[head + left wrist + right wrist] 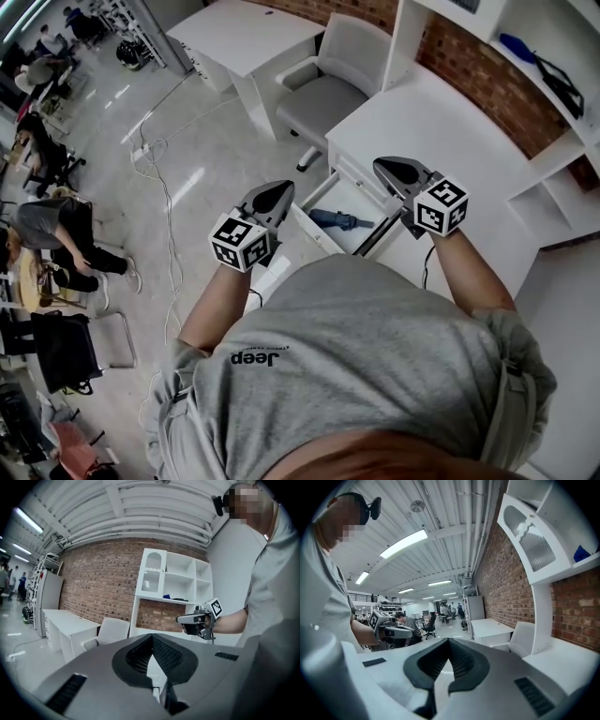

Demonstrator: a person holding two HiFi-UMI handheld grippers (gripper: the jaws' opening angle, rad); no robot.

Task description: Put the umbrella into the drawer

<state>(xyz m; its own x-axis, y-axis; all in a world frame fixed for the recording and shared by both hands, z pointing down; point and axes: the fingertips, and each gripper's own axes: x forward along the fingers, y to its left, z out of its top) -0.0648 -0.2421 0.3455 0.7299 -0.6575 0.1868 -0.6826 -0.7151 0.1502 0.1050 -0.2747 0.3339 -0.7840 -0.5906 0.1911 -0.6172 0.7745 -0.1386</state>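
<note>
The blue folded umbrella lies inside the open white drawer under the desk, seen in the head view between my two hands. My left gripper hangs above the floor just left of the drawer; its jaws are shut with nothing in them. My right gripper is over the desk edge to the right of the drawer, also shut and empty. Both point roughly level, raised above the drawer and apart from the umbrella. Each gripper view shows the other gripper across from it, not the umbrella.
The white desk runs along a brick wall with white shelving to the right. A grey chair stands just beyond the drawer. Cables trail over the floor at left, where a person sits.
</note>
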